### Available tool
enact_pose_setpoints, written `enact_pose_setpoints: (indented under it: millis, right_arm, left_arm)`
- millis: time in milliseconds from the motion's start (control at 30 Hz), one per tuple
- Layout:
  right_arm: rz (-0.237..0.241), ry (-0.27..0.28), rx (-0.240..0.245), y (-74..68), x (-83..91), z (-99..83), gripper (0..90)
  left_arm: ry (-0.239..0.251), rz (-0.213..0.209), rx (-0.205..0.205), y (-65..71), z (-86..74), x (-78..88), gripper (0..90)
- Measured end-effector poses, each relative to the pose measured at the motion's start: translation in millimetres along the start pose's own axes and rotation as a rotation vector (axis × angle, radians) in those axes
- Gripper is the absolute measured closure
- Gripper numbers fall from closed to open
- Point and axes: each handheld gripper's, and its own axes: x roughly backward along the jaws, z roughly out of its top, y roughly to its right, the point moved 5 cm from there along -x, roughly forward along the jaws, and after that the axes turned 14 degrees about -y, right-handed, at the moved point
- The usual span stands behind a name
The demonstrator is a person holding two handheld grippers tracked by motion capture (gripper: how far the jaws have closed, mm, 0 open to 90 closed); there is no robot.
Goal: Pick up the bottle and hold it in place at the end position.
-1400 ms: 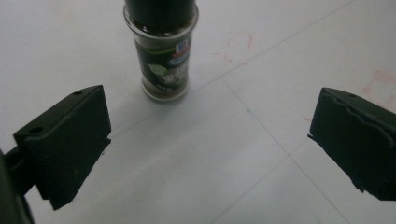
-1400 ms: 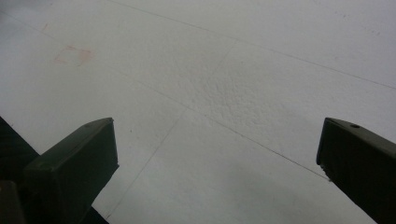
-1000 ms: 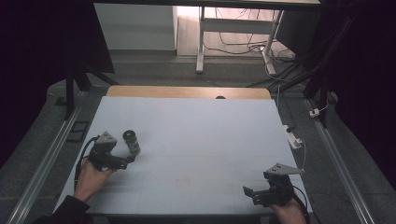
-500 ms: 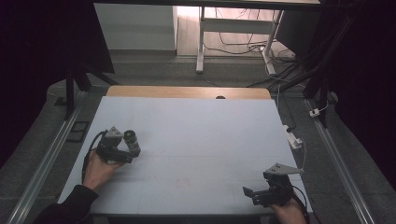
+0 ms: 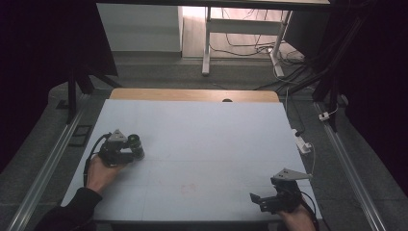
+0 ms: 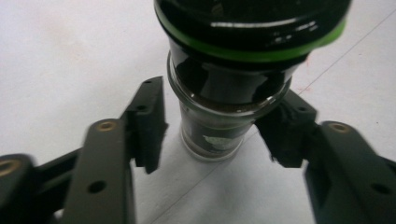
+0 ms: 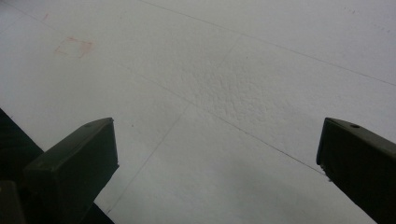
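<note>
A small dark glass bottle (image 5: 136, 146) with a black cap and a green ring stands on the white table (image 5: 207, 139) at the left. My left gripper (image 5: 131, 153) is around it, and its jaws have just been closing. In the left gripper view the bottle (image 6: 219, 93) sits between the jaws. The right pad (image 6: 285, 130) is against the glass, while the blurred left pad (image 6: 152, 121) still shows a thin gap. My right gripper (image 5: 257, 201) rests open near the table's front right corner, with only bare table between its fingers (image 7: 217, 149).
A faint reddish mark (image 5: 188, 188) lies on the table between the two hands. A white power strip (image 5: 303, 144) hangs off the right edge. Metal rails run along both sides, and a wooden strip (image 5: 192, 95) borders the far edge.
The left hand has moved a little away from the person up to the bottle, and its jaws have narrowed around it. The right hand has stayed put.
</note>
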Motion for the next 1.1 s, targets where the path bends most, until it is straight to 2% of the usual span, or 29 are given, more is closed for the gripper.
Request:
enact_pose_setpoints:
  millis: [67,133,500,667,833,1100]
  right_arm:
    - [-0.001,-0.001,0.001,-0.1,0.0,0.0,0.0]
    - [-0.002,-0.002,0.004,-0.1,-0.1,-0.1,0.0]
    - [-0.005,-0.005,0.012,-0.7,-0.2,-0.1,0.0]
    - [-0.005,-0.007,0.013,-1.0,-0.5,-0.1,0.0]
    - [-0.002,-0.008,0.010,-0.7,-0.8,0.0,0.0]
    - [-0.001,-0.008,0.010,-0.7,-0.7,-0.1,0.0]
  left_arm:
    - [-0.001,-0.002,-0.008,1.3,0.3,0.2,52.6]
    - [-0.007,0.004,-0.010,1.8,0.6,0.5,53.0]
    - [-0.002,-0.006,0.032,1.0,2.2,1.5,53.5]
    - [0.031,-0.018,0.043,3.4,6.3,7.3,53.6]
    - [0.044,-0.028,0.010,12.0,15.5,12.4,53.6]
    - [0.048,-0.049,-0.060,33.3,33.9,16.2,53.6]
